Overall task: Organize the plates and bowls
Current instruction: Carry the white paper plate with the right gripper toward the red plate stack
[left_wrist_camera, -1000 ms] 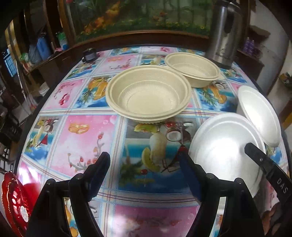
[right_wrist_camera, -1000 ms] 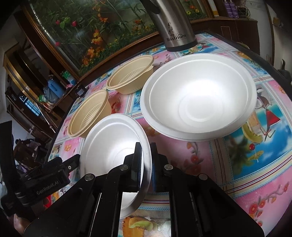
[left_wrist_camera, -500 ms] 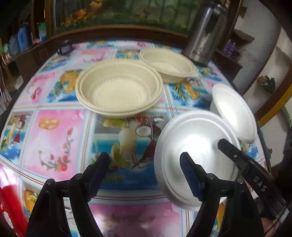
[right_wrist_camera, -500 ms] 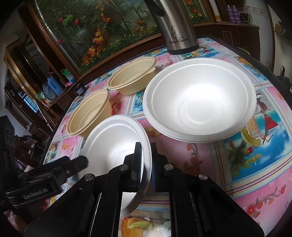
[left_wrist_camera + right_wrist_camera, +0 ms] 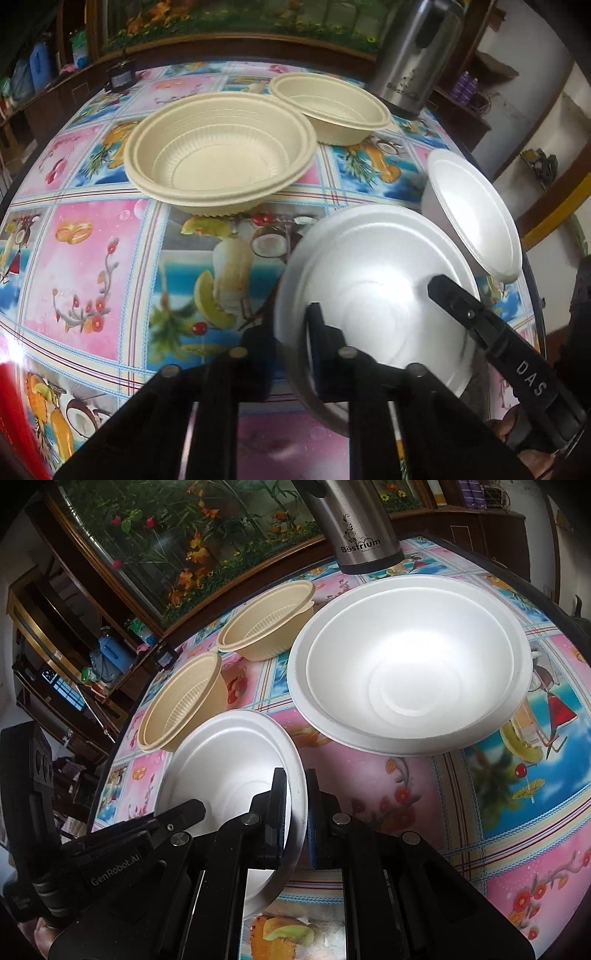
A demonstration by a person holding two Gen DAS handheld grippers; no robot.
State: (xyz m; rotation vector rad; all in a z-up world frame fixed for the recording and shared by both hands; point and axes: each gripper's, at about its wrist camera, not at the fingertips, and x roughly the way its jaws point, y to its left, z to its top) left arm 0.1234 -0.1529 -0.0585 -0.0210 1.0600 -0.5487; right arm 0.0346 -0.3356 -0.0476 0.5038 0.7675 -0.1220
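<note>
Both grippers pinch one small white foam bowl (image 5: 229, 768) near the table's (image 5: 92, 236) front edge: left gripper (image 5: 291, 332) jaws just closed on its rim, right gripper (image 5: 295, 812) jaws clamp the opposite rim.

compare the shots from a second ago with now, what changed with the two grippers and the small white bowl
The left gripper swung toward the small white bowl and its jaws have just been closing, now shut on the near rim. The right gripper stayed clamped on the opposite rim. The big white bowl and both beige bowls kept their places.
</note>
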